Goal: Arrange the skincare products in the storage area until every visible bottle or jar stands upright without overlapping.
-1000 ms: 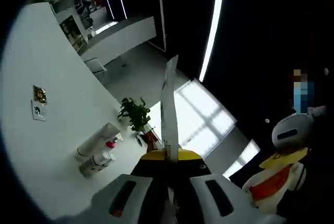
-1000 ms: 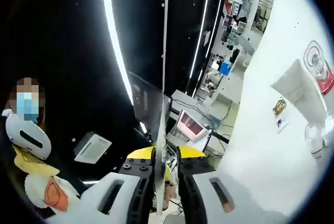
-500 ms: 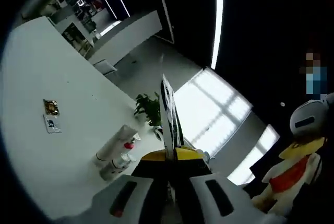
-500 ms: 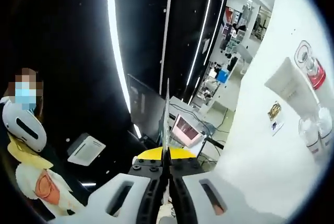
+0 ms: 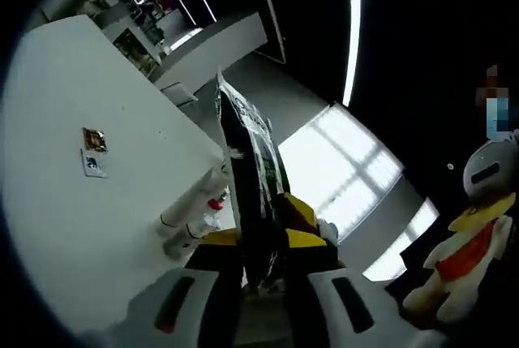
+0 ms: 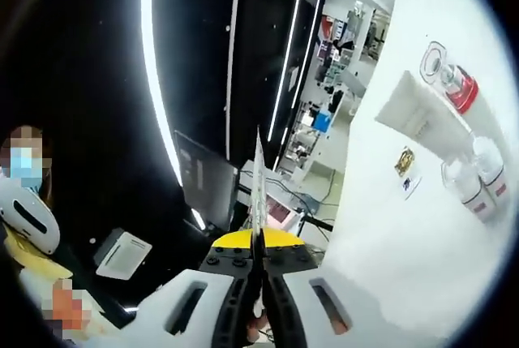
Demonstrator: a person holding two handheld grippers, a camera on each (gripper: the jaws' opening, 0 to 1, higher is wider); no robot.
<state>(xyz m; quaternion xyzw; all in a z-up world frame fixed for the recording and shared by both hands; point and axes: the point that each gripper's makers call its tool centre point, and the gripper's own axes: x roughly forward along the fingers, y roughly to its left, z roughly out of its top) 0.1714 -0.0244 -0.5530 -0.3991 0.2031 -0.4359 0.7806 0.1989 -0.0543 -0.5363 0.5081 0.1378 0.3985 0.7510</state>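
Skincare lot sits on the white table [image 5: 73, 226]: a white tube [image 6: 413, 113], a red-capped jar [image 6: 454, 84] and two small clear-capped bottles [image 6: 470, 182] grouped near the far edge. Tube looks soft, likely squashes; take it near the cap. Bottles rigid, probably slick; grip mid-body.

Left gripper [image 5: 259, 279]: jaws pinched on a thin dark printed sheet [image 5: 251, 178]. Right gripper [image 6: 258, 283]: jaws closed on a thin card [image 6: 258, 194], seen edge-on. Both well apart from the products.

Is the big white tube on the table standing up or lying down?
Lying down. In the right gripper view the white tube stretches flat along the white table, its flat crimped end showing, beside a red-capped bottle.
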